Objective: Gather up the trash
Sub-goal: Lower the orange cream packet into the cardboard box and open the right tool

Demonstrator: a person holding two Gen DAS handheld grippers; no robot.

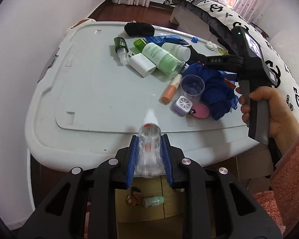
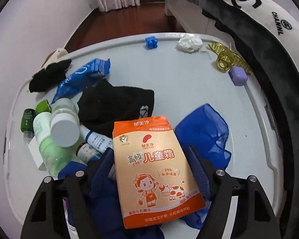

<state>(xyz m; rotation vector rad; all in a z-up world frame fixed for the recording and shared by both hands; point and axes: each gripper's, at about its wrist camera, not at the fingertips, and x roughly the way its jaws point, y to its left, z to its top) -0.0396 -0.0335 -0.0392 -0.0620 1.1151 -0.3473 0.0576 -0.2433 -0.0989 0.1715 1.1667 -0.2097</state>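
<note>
My left gripper (image 1: 149,139) is shut on a clear plastic dropper bottle (image 1: 149,145) with a white tip, held above the near edge of the white lid (image 1: 79,91). My right gripper (image 2: 151,151) is open around an orange cream sachet (image 2: 153,169) that lies on blue cloth (image 2: 205,131); the jaws stand apart from its sides. In the left wrist view the right gripper (image 1: 191,48) reaches over the pile of bottles. A crumpled white tissue (image 2: 189,42) and a blue wrapper (image 2: 79,79) lie farther back.
Green bottles (image 1: 161,60), a white charger (image 1: 142,64), a clear cup (image 1: 192,87), an orange tube (image 1: 170,91), black socks (image 2: 117,105), a yellow hair clip (image 2: 227,58) and a blue block (image 2: 151,41) crowd the lid. A cardboard box (image 1: 141,201) stands below. A bed (image 2: 269,20) is right.
</note>
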